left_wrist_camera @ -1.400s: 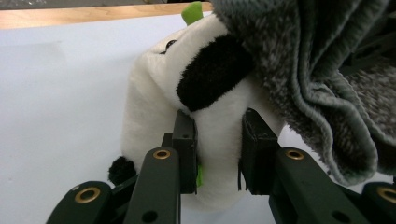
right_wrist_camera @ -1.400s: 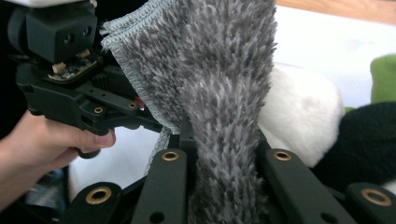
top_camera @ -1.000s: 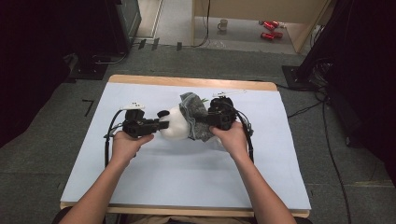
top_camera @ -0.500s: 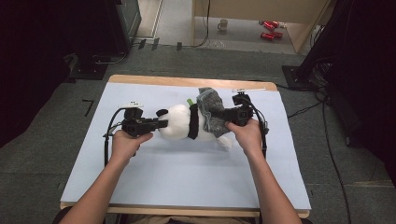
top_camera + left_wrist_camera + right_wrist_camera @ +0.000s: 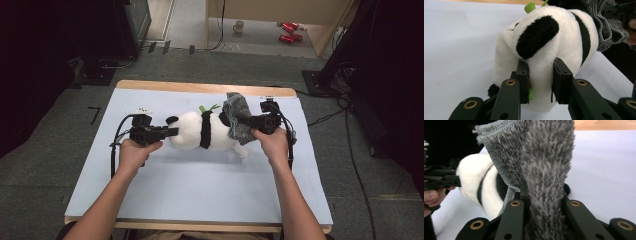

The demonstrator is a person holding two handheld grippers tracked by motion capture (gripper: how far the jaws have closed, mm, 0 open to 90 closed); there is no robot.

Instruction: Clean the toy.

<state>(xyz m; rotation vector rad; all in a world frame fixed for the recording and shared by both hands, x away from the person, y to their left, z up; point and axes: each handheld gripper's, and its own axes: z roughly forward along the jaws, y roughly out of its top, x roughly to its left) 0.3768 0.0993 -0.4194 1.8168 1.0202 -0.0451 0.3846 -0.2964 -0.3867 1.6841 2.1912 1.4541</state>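
Observation:
A white and black panda plush [image 5: 200, 131] lies on its side in the middle of the pale blue mat [image 5: 190, 195], with a green leaf at its top. My left gripper [image 5: 170, 133] is shut on the panda plush's head end [image 5: 541, 60], its jaws pinching white fur just below a black ear. A grey fluffy cloth [image 5: 239, 117] covers the plush's right end. My right gripper [image 5: 240, 121] is shut on that grey cloth [image 5: 544, 170], which stands up between its jaws and hides the fingertips.
The mat lies on a wooden table [image 5: 200, 87] with its far edge just behind the plush. On the floor beyond stand a mug [image 5: 240, 26] and red objects [image 5: 289, 32]. Black cables [image 5: 116, 145] trail from both grippers.
My right gripper has pulled the grey cloth to the right, off the panda plush. The plush's body, earlier mostly covered, now lies stretched out. The left gripper has barely moved.

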